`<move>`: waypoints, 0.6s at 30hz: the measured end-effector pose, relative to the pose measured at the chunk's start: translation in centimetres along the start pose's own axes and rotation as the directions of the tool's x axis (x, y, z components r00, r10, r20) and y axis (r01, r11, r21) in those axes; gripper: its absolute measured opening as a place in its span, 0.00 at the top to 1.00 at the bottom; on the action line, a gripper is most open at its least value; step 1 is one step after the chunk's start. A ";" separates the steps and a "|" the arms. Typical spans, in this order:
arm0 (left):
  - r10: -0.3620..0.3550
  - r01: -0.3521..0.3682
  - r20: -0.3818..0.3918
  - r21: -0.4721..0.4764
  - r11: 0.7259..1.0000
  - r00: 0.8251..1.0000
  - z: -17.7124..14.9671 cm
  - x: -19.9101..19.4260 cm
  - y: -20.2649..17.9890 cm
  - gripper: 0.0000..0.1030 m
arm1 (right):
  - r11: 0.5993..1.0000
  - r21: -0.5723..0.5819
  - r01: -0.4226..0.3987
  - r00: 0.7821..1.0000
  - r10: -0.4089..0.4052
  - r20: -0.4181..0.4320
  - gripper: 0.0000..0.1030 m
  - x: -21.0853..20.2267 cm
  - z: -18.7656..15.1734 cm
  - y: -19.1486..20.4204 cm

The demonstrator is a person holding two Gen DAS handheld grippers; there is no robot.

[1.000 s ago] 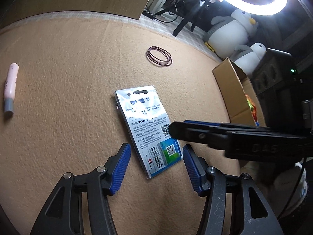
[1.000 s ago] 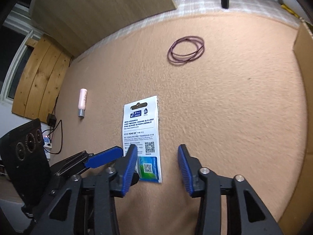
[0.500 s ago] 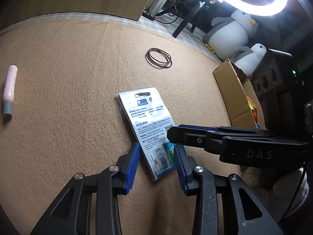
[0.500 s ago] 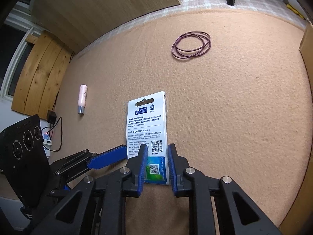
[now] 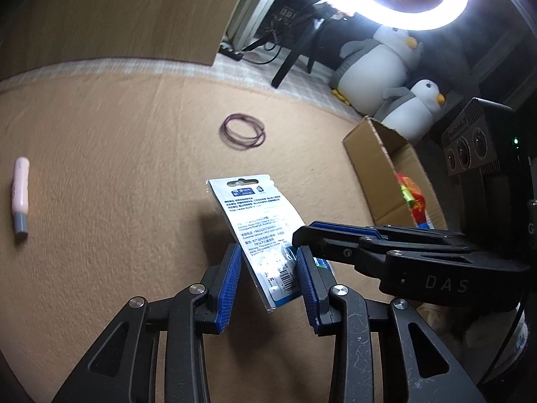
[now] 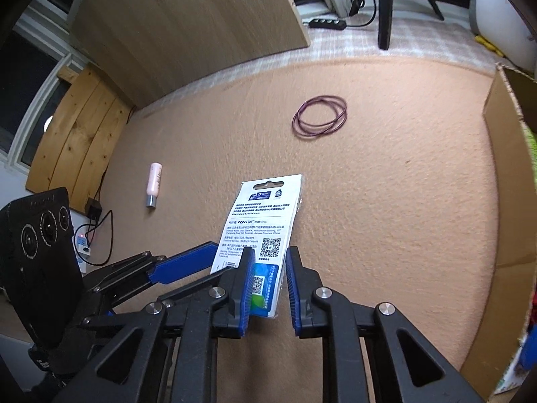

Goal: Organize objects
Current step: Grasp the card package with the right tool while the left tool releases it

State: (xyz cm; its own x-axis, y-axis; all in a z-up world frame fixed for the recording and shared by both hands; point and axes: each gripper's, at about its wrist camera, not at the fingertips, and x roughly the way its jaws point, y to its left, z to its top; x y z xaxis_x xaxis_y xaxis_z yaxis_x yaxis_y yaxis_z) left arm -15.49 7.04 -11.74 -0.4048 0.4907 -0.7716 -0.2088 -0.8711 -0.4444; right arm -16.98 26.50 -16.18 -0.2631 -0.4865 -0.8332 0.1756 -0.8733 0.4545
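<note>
A flat white and blue package (image 5: 255,215) (image 6: 265,215) hangs tilted just above the tan carpet and casts a shadow on it. My left gripper (image 5: 267,252) is shut on its near end, a blue pad against each side. My right gripper (image 6: 271,255) is shut on the near right corner, over the blue-green label. In the left wrist view the right gripper (image 5: 303,236) reaches in from the right. In the right wrist view the left gripper (image 6: 221,258) comes in from the left. A pink tube (image 5: 20,194) (image 6: 154,183) and a purple band (image 5: 243,131) (image 6: 320,116) lie on the carpet.
An open cardboard box (image 5: 379,168) (image 6: 510,201) with colourful items inside stands at the carpet's right edge. Two plush penguins (image 5: 379,63) sit beyond it under a ring light (image 5: 396,0). A wooden board (image 6: 188,23) leans at the back, and a power strip (image 6: 327,23) lies on the floor.
Both grippers closed from open onto the near end of the package. The package then rose off the carpet and now hangs tilted with a shadow under it.
</note>
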 end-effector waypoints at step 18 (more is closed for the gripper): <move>-0.107 0.099 0.045 0.159 0.982 0.993 3.0 0.4 -11.2 0.65 | 0.995 0.079 0.057 0.983 -0.070 0.168 0.84 -9.5 -1.0 -4.7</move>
State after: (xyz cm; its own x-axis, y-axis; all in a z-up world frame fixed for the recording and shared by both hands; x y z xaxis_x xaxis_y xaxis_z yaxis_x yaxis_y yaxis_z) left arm -15.95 16.88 -5.70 -0.4194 0.5796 -0.6986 -0.3865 -0.8104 -0.4403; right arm -14.36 35.27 -10.76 -0.4307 -0.4217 -0.7980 0.0843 -0.8991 0.4296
